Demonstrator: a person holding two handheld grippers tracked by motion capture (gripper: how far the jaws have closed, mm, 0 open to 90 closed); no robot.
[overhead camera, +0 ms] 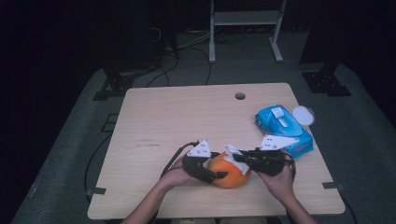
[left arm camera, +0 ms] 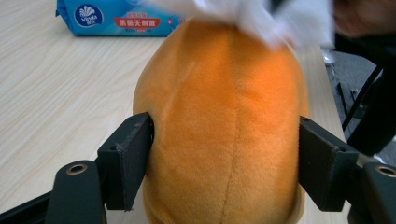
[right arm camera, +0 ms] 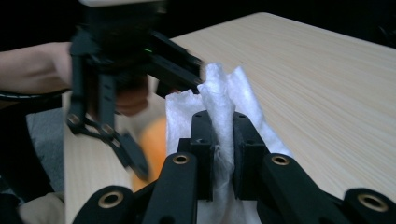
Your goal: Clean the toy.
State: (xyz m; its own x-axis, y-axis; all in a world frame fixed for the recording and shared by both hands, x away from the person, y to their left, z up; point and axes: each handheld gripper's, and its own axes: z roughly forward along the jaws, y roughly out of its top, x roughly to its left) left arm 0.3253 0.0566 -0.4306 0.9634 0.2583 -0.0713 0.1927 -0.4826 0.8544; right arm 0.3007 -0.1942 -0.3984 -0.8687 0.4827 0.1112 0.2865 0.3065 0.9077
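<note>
An orange plush toy [overhead camera: 229, 174] lies near the table's front edge. My left gripper [overhead camera: 215, 171] is shut on it; in the left gripper view both black jaws press the sides of the plush toy [left arm camera: 224, 126]. My right gripper [overhead camera: 239, 157] is shut on a white wipe [overhead camera: 233, 153] and holds it against the top of the toy. In the right gripper view the wipe [right arm camera: 223, 105] is pinched between the jaws, with the toy [right arm camera: 154, 140] partly hidden behind them. The wipe [left arm camera: 275, 18] is blurred at the top of the left gripper view.
A blue pack of wet wipes [overhead camera: 283, 128] lies at the table's right edge with a white lid [overhead camera: 303, 115] beside it. A small hole [overhead camera: 240, 96] marks the far side of the wooden table [overhead camera: 163, 121]. Cables and stands are on the floor behind.
</note>
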